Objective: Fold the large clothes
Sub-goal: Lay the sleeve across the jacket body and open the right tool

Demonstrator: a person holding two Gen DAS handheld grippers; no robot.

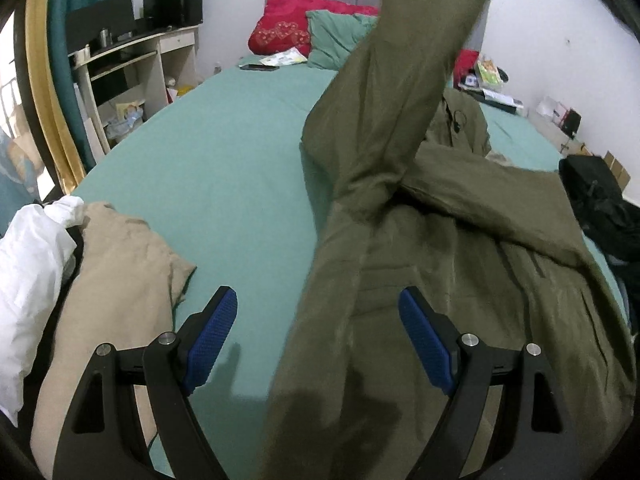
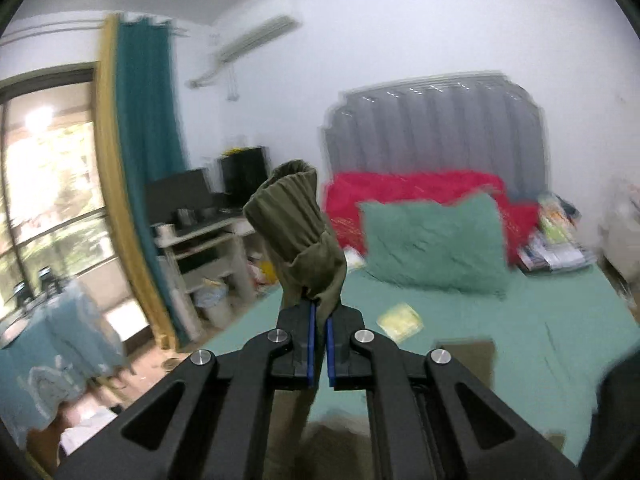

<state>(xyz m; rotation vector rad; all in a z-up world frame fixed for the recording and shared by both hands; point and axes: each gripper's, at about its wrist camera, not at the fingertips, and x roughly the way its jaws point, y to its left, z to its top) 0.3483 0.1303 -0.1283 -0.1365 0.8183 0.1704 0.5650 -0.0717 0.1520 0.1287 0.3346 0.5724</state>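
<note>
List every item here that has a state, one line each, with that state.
Olive jacket: spread on the bed, one sleeve lifted.
Sleeve cuff: pinched, sticking up past the pads.
Right claw: shut on the sleeve.
Left claw: open, empty, over the jacket's edge.
Beige garment: crumpled.
White garment: bunched.

— Beyond the green bedsheet (image 1: 224,152) we see a red blanket (image 1: 288,24) and a green pillow (image 2: 434,240).

— We also see a desk (image 1: 132,60) beside teal curtains (image 2: 148,152).
</note>
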